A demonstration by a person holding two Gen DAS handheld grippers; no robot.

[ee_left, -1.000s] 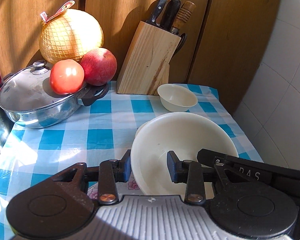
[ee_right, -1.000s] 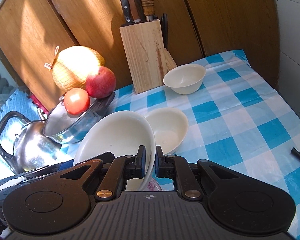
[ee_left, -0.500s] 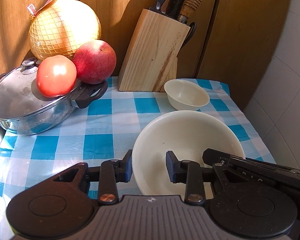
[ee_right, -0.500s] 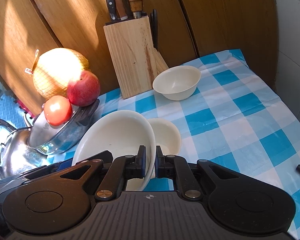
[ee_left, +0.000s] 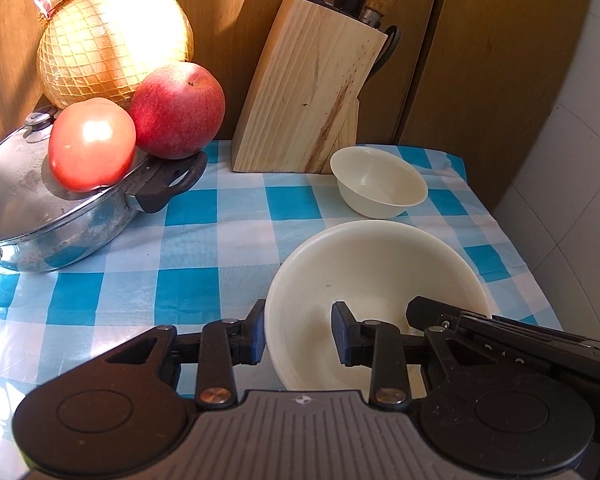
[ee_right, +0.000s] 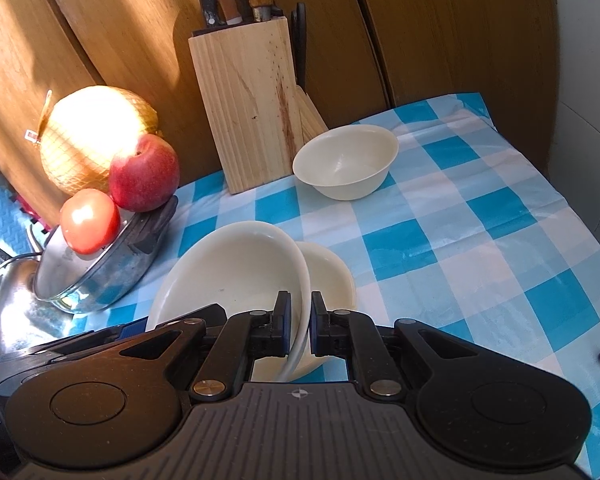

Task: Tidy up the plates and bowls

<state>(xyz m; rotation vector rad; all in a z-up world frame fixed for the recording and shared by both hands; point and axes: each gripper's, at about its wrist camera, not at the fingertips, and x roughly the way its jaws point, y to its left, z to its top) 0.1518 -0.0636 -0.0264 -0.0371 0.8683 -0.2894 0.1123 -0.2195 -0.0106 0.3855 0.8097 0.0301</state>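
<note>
cream large bowl (ee_left: 372, 280) is riding closer to the knife block (ee_left: 308, 92) than a second ago, with the left gripper (ee_left: 298, 338) and right gripper (ee_right: 299, 326) both clamping its rim above the checked cloth (ee_right: 460, 240). under it, a second bowl (ee_right: 332, 276) is showing only partly, and the knife handles are running out of frame.

- Both tongs, the left tongs (ee_left: 298, 336) and the right tongs (ee_right: 299, 322), have carried the large cream bowl (ee_left: 374, 280) farther across the table (ee_left: 204, 256), toward the knife block (ee_left: 306, 92) at the far side.
- The small bowl (ee_right: 346, 162) beside the block is now nearer to the carried bowl.
- Under the carried bowl, less of the second cream dish (ee_right: 332, 276) shows in the right wrist view.
- The pot (ee_left: 60, 216) with its fruit looms closer on the left.
</note>
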